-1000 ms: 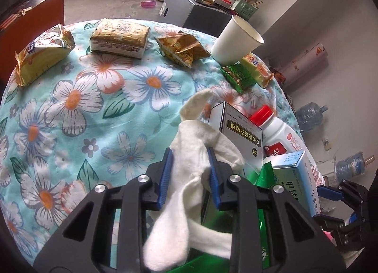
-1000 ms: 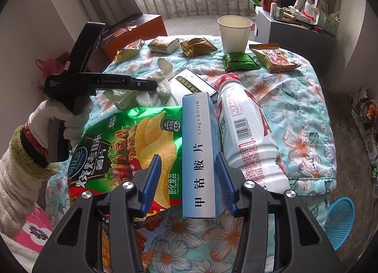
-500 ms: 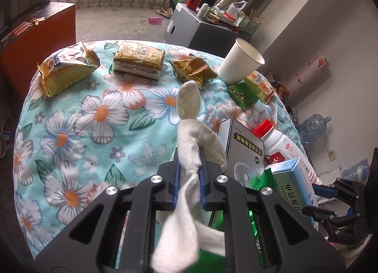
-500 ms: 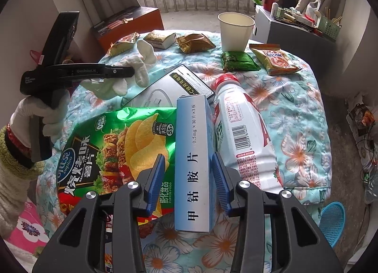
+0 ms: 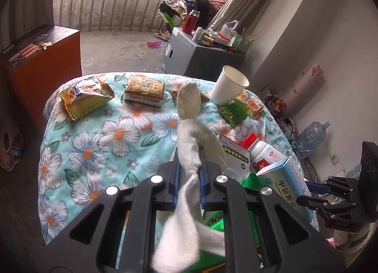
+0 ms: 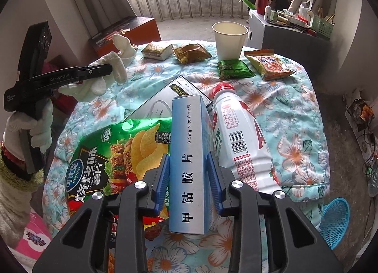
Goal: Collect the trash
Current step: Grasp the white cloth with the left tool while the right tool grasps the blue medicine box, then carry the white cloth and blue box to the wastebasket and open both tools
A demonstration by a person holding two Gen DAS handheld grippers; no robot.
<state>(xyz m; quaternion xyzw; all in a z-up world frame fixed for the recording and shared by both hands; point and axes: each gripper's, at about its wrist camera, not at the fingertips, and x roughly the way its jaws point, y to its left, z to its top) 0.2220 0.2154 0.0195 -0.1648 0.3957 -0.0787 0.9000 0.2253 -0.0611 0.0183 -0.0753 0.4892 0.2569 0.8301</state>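
soft fuzzy white cloth glove, glossy foil chip bag, smooth matt cardboard medicine box, quilted floral cloth over the counter, matt paper cup

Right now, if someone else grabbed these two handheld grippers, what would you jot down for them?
Left gripper: shut on the white glove, lifted clear of the floral cloth.
Right gripper: its jaws have just been closing around the blue medicine box, pads at its sides.
On the cloth: chip bag, white bottle, paper cup, white carton and five small snack packets.
Done: glove picked up. Left: box and everything else; no bin reached yet.
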